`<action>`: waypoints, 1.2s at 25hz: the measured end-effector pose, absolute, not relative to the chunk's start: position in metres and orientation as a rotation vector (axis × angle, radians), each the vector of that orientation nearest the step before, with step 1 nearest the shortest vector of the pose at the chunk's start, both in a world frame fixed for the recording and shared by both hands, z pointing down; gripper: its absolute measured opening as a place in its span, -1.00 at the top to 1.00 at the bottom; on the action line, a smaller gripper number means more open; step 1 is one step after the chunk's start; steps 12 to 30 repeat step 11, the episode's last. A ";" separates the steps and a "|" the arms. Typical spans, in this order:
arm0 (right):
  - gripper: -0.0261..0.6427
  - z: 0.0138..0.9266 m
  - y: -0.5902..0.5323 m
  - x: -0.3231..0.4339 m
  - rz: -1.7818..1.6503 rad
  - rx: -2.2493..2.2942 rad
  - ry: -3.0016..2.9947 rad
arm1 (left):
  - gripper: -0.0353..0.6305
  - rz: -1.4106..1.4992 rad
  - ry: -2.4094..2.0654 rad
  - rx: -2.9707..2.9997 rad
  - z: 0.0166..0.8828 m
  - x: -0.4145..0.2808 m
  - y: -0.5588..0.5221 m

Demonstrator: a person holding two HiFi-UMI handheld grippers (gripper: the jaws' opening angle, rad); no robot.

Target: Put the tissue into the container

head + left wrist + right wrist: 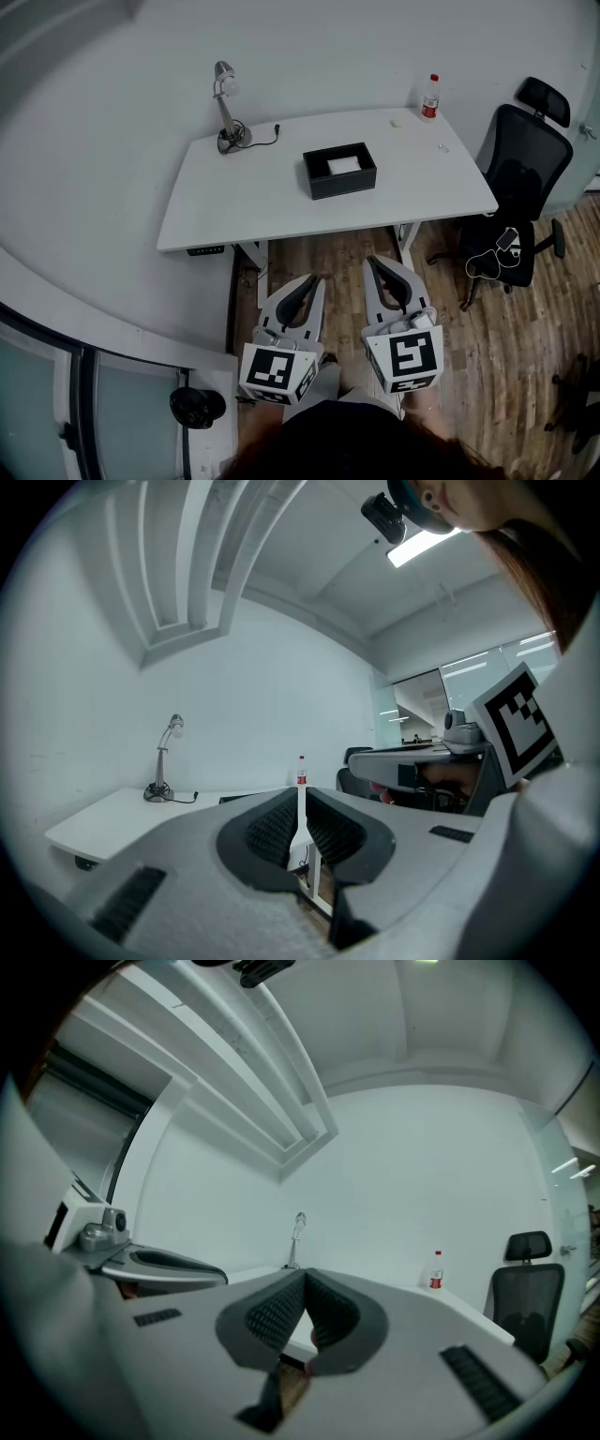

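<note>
A black rectangular container (339,171) stands in the middle of the white table (234,202), and a white tissue (343,165) lies inside it. Both grippers hang in front of the table's near edge, above the wooden floor and well short of the container. My left gripper (317,278) (300,791) points level at the table, jaws together with nothing between them. Beside it, my right gripper (373,261) (306,1274) is also shut and empty. The container is hidden behind the jaws in both gripper views.
A desk lamp (225,112) stands at the table's back left, a red-capped bottle (430,97) at its back right. Two small white bits (442,147) lie near the right end. A black office chair (520,187) is to the right of the table.
</note>
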State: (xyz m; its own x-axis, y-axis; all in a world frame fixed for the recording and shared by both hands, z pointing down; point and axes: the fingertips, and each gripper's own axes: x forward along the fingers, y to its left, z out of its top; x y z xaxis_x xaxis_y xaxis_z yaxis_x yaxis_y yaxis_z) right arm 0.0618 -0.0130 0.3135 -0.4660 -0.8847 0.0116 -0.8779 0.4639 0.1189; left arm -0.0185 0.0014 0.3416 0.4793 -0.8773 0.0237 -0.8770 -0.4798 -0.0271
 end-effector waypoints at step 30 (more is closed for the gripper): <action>0.87 0.314 -0.042 0.053 -0.189 1.606 -2.602 | 0.76 -0.061 1.591 -2.708 0.348 -0.032 -0.029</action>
